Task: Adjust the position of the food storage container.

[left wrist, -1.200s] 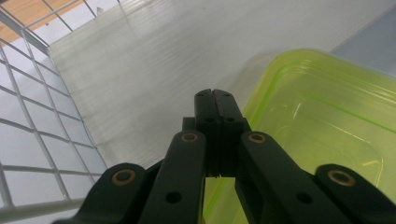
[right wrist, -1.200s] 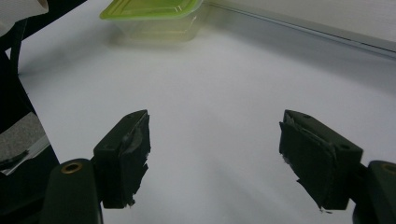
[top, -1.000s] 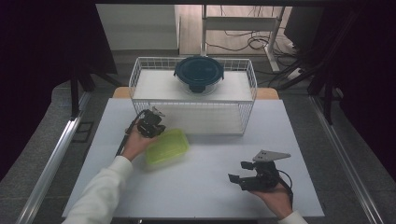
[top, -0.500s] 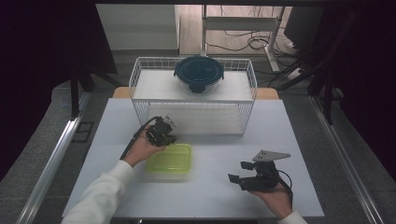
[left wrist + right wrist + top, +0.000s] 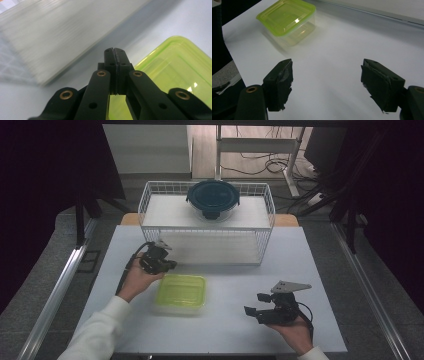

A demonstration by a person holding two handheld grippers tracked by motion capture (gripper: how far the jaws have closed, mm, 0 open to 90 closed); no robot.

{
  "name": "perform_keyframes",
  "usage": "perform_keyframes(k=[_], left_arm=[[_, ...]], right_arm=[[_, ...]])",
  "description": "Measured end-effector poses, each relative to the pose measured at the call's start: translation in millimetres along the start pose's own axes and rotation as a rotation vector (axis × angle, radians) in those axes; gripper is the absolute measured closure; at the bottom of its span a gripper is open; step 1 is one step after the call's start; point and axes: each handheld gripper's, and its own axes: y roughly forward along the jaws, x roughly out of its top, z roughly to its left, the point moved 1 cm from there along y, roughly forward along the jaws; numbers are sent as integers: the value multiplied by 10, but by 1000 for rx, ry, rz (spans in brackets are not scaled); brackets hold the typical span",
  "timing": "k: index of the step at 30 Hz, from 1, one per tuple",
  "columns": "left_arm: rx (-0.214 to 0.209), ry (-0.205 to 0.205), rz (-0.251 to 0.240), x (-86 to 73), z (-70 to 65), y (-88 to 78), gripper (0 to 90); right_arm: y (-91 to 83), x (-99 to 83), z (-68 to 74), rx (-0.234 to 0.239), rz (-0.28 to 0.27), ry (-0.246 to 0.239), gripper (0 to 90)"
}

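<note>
Left tongs (image 5: 115,53) pressed together beside green-lidded box (image 5: 175,72); right tongs (image 5: 325,82) gape.

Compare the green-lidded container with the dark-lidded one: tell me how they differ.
The green-lidded container is square with rounded corners; the dark-lidded container is round. The green-lidded one sits on the white table near the left gripper; the dark-lidded one sits inside the wire basket at the far edge. Both have clear bodies and closed lids.

- Left gripper (image 5: 115,51): jaws pressed together, nothing between them.
- Green lid (image 5: 175,72): just right of the jaw tips.
- Blurred wire basket (image 5: 50,37): left of the lid.
</note>
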Motion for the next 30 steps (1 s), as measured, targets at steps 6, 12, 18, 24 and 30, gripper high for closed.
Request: perform_keyframes(k=[6, 12, 18, 24, 30], left_arm=[[10, -62, -9, -245, 89, -207, 900], [10, -110, 11, -669, 109, -354, 900], [-6, -159, 36, -911, 126, -330, 900], [-52, -187, 67, -1003, 113, -233, 900], [-78, -176, 83, -971, 17, -163, 900]], right_arm=[[1, 5, 10, -2, 0, 4, 254], [0, 11, 8, 7, -5, 21, 253], [-11, 14, -6, 2, -11, 26, 254], [-26, 18, -4, -3, -12, 15, 254], [-30, 16, -16, -4, -13, 14, 254]])
